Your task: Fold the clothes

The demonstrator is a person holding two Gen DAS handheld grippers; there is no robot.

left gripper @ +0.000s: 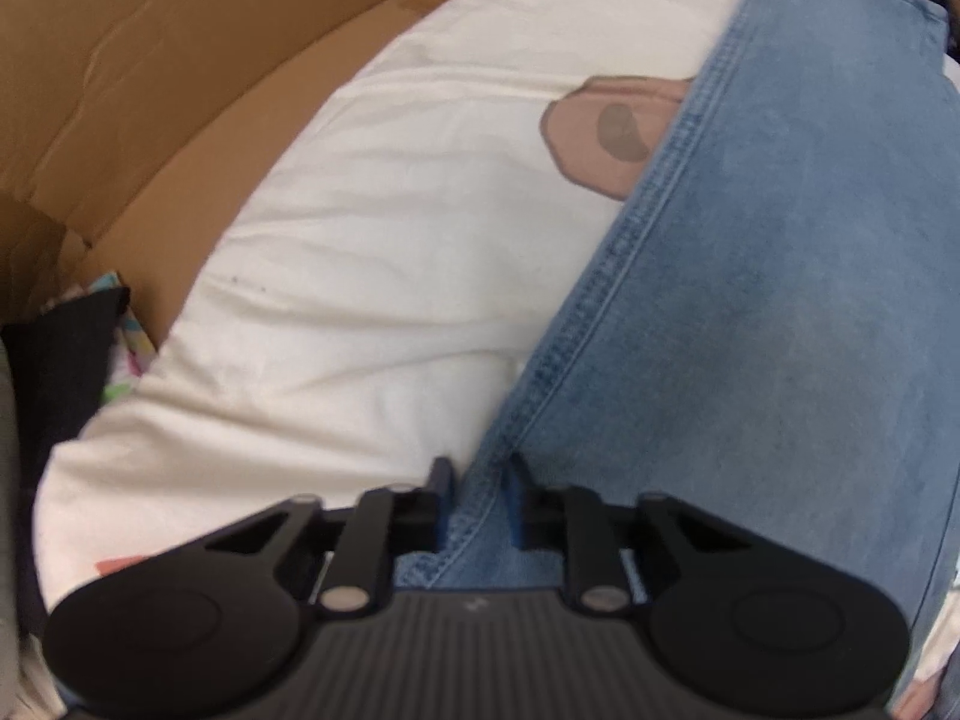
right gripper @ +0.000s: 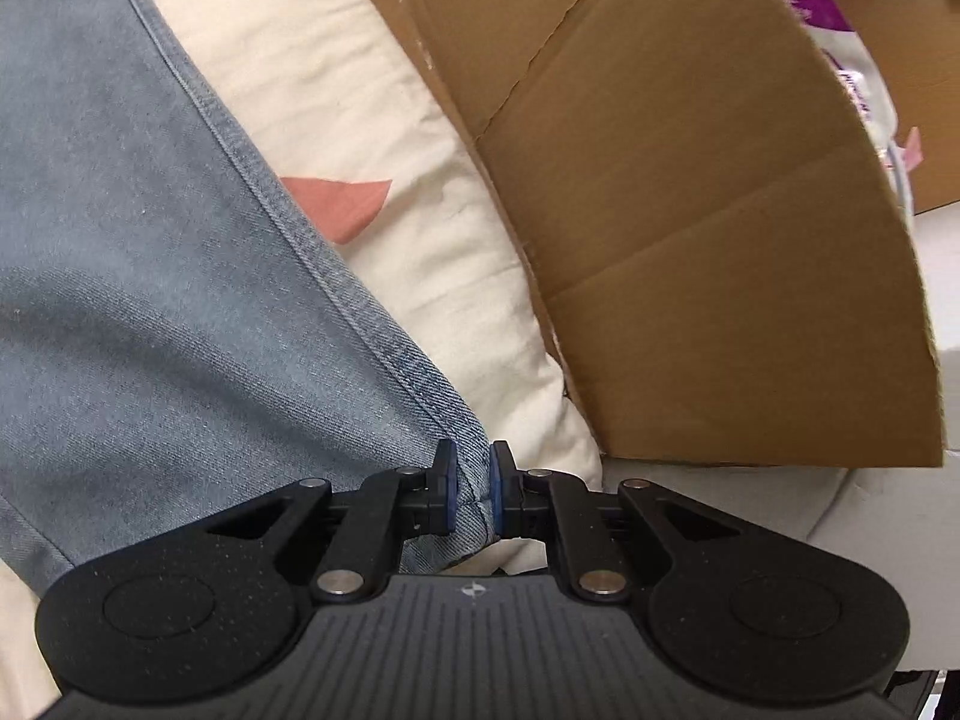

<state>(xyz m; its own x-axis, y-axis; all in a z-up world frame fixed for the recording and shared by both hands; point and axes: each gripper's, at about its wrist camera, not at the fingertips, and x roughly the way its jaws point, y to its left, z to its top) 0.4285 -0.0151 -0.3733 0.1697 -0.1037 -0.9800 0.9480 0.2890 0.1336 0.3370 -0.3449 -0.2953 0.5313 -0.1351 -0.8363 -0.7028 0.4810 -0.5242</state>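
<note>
A pair of light blue jeans [left gripper: 750, 300] lies across a cream sheet [left gripper: 372, 252] printed with coloured shapes. In the left wrist view my left gripper [left gripper: 479, 498] is shut on the stitched side seam of the jeans, which runs up and to the right from its blue pads. In the right wrist view the same jeans [right gripper: 150, 276] fill the left half. My right gripper [right gripper: 474, 495] is shut on a pinch of the denim edge at the hem corner, just over the sheet [right gripper: 420, 252].
A brown cardboard sheet [left gripper: 150, 78] stands along the bed's far left side, and another cardboard panel [right gripper: 690, 210] rises right of the right gripper. A dark cloth [left gripper: 66, 372] lies at the left edge. A purple-and-white plastic pack [right gripper: 852, 48] shows behind the cardboard.
</note>
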